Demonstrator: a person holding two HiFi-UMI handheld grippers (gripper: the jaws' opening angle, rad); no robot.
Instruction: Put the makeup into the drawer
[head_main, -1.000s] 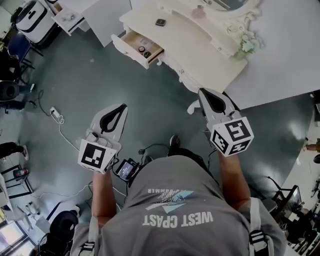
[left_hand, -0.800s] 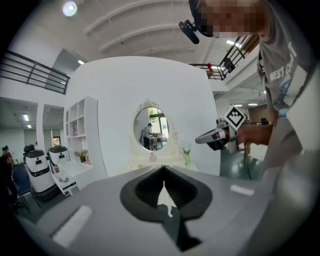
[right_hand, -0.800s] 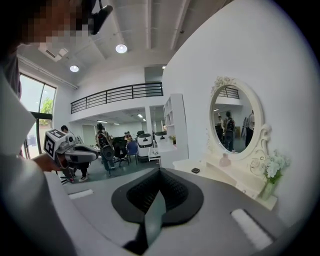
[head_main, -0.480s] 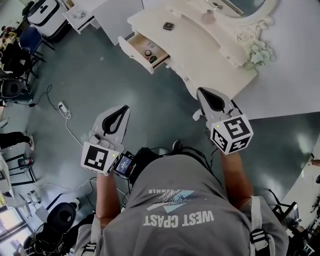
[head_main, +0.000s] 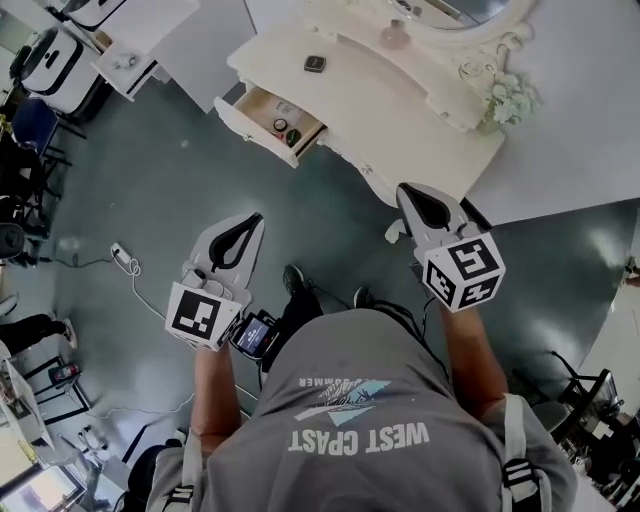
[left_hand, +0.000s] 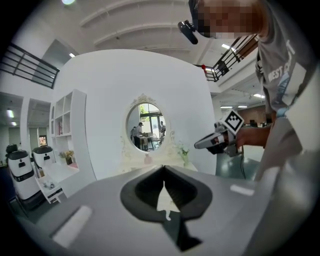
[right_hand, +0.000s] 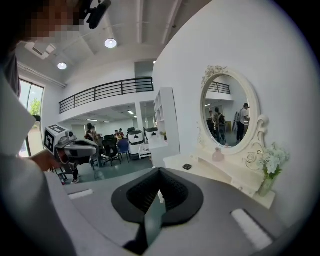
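Both grippers hover over the grey floor (head_main: 150, 180), on the near side of the cream dresser (head_main: 400, 110). The left gripper (head_main: 252, 222) has its jaws together with nothing between them. The right gripper (head_main: 410, 192) is likewise closed and empty. The dresser's left drawer (head_main: 258, 104) stands pulled open, with a few small items inside. A dark compact (head_main: 315, 63) lies on the dresser top, beyond and right of the drawer. Further right, a pink bottle (head_main: 393, 38) stands before the mirror (right_hand: 227, 112). Flowers (head_main: 503, 92) stand at the right end.
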